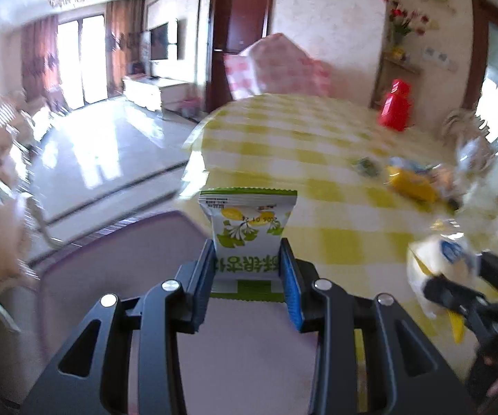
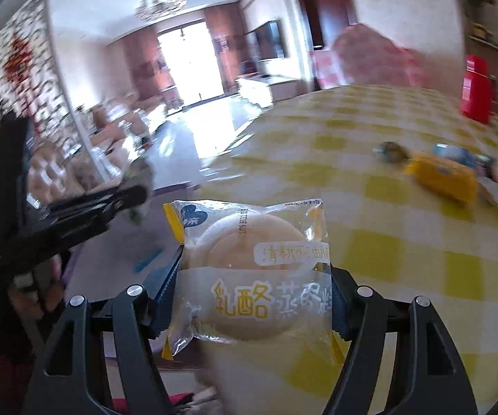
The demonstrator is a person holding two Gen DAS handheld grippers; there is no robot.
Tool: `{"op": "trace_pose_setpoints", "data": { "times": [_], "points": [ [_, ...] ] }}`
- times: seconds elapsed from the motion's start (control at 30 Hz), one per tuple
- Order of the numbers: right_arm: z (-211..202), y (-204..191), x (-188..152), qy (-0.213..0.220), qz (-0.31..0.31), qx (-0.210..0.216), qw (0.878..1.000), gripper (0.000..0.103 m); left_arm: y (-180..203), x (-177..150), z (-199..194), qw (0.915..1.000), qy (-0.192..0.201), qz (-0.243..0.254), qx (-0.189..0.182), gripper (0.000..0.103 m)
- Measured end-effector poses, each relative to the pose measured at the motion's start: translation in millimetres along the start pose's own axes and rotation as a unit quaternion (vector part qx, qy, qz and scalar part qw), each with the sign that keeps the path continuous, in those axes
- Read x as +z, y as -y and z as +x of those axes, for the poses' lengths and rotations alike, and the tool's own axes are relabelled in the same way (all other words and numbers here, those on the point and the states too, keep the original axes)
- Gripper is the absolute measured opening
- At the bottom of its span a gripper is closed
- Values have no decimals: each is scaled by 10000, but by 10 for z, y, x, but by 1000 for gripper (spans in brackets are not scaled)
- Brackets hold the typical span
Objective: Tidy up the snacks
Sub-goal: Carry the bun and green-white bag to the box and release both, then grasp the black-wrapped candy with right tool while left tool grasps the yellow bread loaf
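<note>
Flat green-white foil sachet (image 1: 249,238) clamped in left gripper (image 1: 249,276); glossy clear-wrapped round cake (image 2: 249,276) clamped in right gripper (image 2: 254,297).

Bright window (image 2: 193,65) backlight, floor (image 1: 110,159) glare, motion blur, fisheye-bent edges.

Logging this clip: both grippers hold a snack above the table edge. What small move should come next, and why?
Probably carry both over the purple bin and lower them. The left gripper is shut on the green-and-white packet, the right gripper on the wrapped bun; other snacks remain on the checked table.
</note>
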State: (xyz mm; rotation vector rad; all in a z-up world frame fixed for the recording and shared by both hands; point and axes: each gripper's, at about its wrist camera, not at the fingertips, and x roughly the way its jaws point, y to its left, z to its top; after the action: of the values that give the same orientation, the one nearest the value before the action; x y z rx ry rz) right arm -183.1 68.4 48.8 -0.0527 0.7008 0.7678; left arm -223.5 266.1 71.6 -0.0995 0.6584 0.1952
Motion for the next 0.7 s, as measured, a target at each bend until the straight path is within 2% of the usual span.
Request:
{"op": "trace_pose_setpoints", "data": {
  "times": [0.17, 0.23, 0.27, 0.3, 0.33, 0.4, 0.43, 0.47, 0.57, 0.63, 0.7],
  "points": [
    [232, -592, -41, -329, -557, 430, 9970, 69, -215, -25, -66, 9965, -363, 646, 385, 37],
    [341, -825, -100, -499, -781, 646, 9936, 71, -295, -44, -80, 9947, -516, 795, 411, 39],
    [395, -912, -128, -619, -865, 772, 9913, 72, -328, -57, -75, 9938, -608, 827, 423, 43],
    [453, -1012, -170, -774, -969, 925, 9880, 76, -357, -64, -73, 9929, -678, 840, 502, 62],
    [453, -1030, -202, -784, -998, 1013, 9867, 83, -409, -59, -92, 9922, -643, 798, 706, 87],
    [399, -1038, -205, -660, -1026, 1086, 9866, 88, -477, -33, -160, 9917, -428, 559, 1079, 97],
    [333, -988, -176, -514, -994, 1004, 9886, 88, -510, -6, -188, 9920, -368, 363, 1154, 97],
    [280, -923, -151, -406, -938, 933, 9904, 88, -516, 14, -212, 9932, -306, 192, 1108, 97],
    [74, -578, -69, 6, -553, 639, 9964, 88, -436, 68, -284, 9976, 69, -224, 657, 98],
    [-118, -216, -43, 302, -144, 228, 9992, 89, -284, 59, -361, 9980, 377, -408, 287, 101],
    [-263, 140, 0, 377, 191, -200, 9989, 89, -32, 31, -398, 9973, 590, -407, -159, 101]
  ]
}}
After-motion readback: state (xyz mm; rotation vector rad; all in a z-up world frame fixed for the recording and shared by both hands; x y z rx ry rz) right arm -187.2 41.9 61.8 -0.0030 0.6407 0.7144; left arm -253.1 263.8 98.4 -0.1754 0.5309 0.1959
